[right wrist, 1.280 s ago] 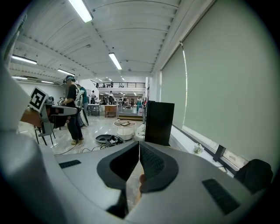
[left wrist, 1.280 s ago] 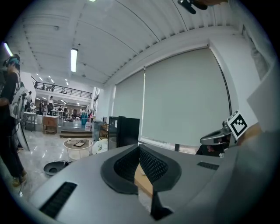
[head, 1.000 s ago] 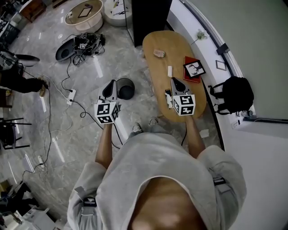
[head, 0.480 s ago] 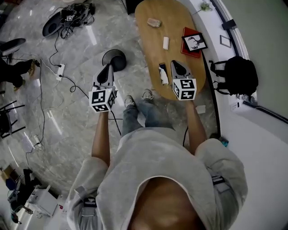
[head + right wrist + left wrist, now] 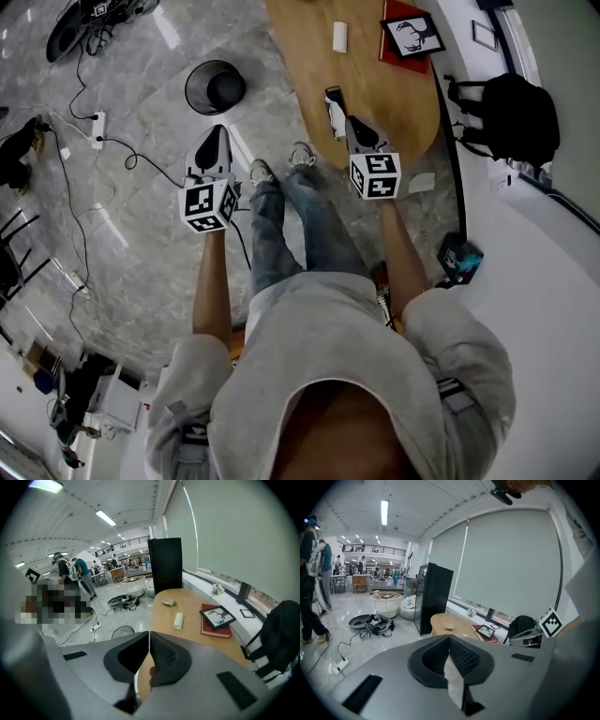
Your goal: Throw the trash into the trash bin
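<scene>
**At the near end of the table: both claws pressed together, nothing in either, trash on the wood**

1. My left claw point(image 5: 217, 132) hangs over the marble floor point(image 5: 141, 216). Its own view shows the two jaw tips meeting, with nothing pinched between them.
2. My right claw point(image 5: 354, 124) hangs at the near edge of the oval wooden table point(image 5: 394, 94). Its jaws are likewise pressed tip to tip and carry nothing.
3. Trash noted on the table:
   - a white scrap with a dark end point(image 5: 333, 111), lying just beside my right claw, on its left in the head view;
   - a white roll-shaped piece point(image 5: 340, 36) farther along the top;
   - a crumpled piece point(image 5: 168, 602) near the far end, seen in the right gripper view.
4. The trash bin point(image 5: 193, 77), black mesh and round, stands on the floor ahead of my left claw and apart from the table's left edge.
5. Other items: a red book point(image 5: 401, 49) with a framed picture point(image 5: 413, 31) lying on it, at the table's right side; a black backpack point(image 5: 511, 117) by the wall; a power strip point(image 5: 95, 119) with cables on the floor to the left.
</scene>
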